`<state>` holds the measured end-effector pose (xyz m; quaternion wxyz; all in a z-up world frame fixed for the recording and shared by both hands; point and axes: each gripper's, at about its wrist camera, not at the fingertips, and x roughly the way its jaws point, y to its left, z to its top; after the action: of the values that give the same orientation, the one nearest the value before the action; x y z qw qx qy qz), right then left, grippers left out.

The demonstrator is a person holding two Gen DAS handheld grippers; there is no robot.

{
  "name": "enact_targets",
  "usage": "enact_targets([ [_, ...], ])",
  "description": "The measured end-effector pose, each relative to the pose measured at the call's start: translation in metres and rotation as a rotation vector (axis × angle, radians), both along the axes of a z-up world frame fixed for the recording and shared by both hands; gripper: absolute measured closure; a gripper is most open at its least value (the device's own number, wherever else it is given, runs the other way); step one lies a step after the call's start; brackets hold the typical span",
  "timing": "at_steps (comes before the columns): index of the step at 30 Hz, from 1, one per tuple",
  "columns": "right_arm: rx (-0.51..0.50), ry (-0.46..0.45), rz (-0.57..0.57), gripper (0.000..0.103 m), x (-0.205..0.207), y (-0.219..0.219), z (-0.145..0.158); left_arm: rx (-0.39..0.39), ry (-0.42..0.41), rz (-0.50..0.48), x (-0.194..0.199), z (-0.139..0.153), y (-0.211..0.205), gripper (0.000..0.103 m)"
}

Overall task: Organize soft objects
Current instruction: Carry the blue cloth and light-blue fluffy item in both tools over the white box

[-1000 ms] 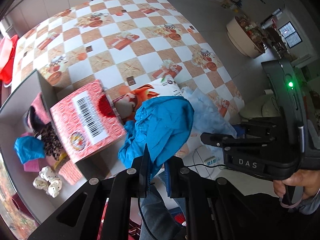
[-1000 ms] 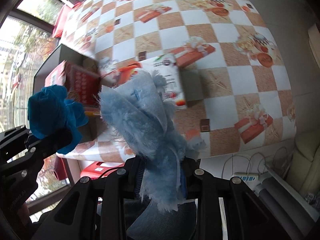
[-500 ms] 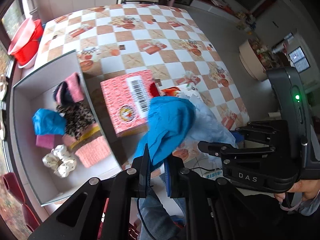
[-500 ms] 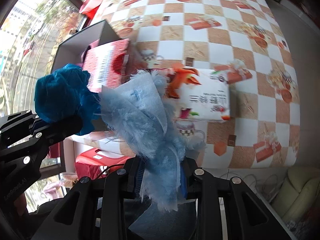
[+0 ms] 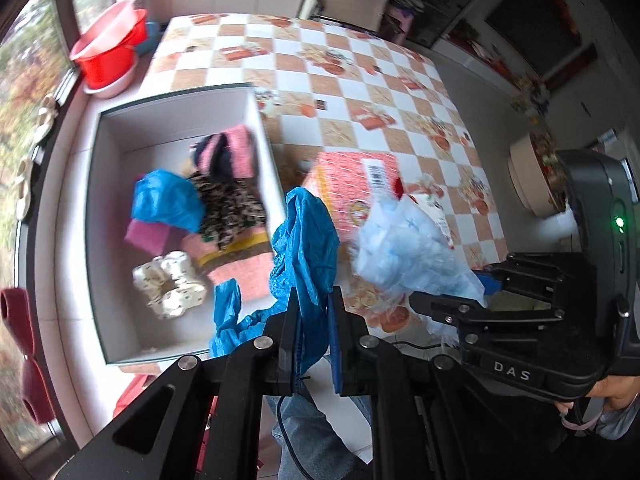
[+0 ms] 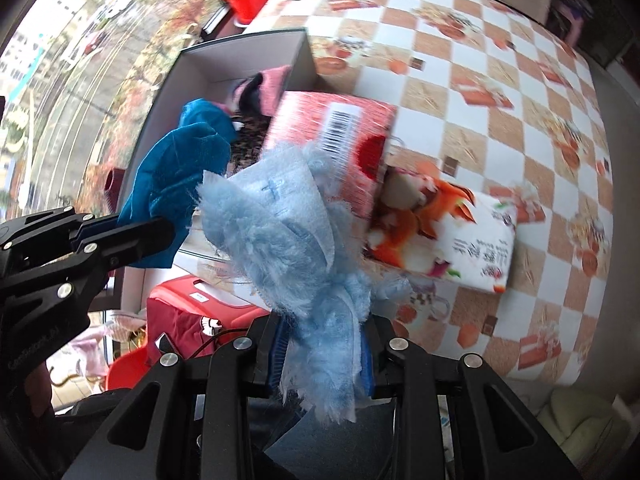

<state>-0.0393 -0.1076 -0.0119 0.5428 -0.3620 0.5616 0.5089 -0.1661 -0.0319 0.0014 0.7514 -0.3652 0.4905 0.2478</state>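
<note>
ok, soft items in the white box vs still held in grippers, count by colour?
In the white box:
Blue: 1
Pink: 3
Leopard print: 1
Cream scrunchie: 1
Held:
Blue cloth, left gripper: 1
Pale blue fluffy cloth, right gripper: 1
Total: 8

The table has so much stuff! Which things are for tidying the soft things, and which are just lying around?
For the job:
- crumpled bright blue cloth in the left claw
- fluffy pale blue cloth in the right claw
- white open box of soft things

Just lying around:
- red patterned tissue pack
- white and orange tissue pack
- red plastic basin
</note>
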Motion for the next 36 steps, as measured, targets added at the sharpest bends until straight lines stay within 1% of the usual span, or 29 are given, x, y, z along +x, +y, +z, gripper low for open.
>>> enact_targets([
  [7, 0.040, -0.013, 0.065, 0.073, -0.017, 0.018, 0.011, 0.016, 0.015, 0.115, -0.031, 0.002, 0.014, 0.091],
  [13, 0.081, -0.012, 0.115, 0.073, -0.032, 0.038, 0.023, 0.057, 0.060, 0.206, -0.053, 0.002, 0.022, 0.091],
  [19, 0.106, 0.009, 0.178, 0.073, -0.059, 0.066, 0.035, 0.070, 0.073, 0.258, -0.067, 0.002, 0.024, 0.091],
  [25, 0.097, 0.024, 0.241, 0.073, -0.081, 0.084, 0.036, 0.074, 0.057, 0.315, -0.075, 0.005, 0.027, 0.091],
  [29, 0.082, 0.033, 0.255, 0.073, -0.081, 0.089, 0.033, 0.069, 0.052, 0.354, -0.082, 0.004, 0.031, 0.091],
  [36, 0.069, 0.051, 0.228, 0.073, -0.068, 0.100, 0.031, 0.056, 0.063, 0.408, -0.087, -0.004, 0.039, 0.091],
])
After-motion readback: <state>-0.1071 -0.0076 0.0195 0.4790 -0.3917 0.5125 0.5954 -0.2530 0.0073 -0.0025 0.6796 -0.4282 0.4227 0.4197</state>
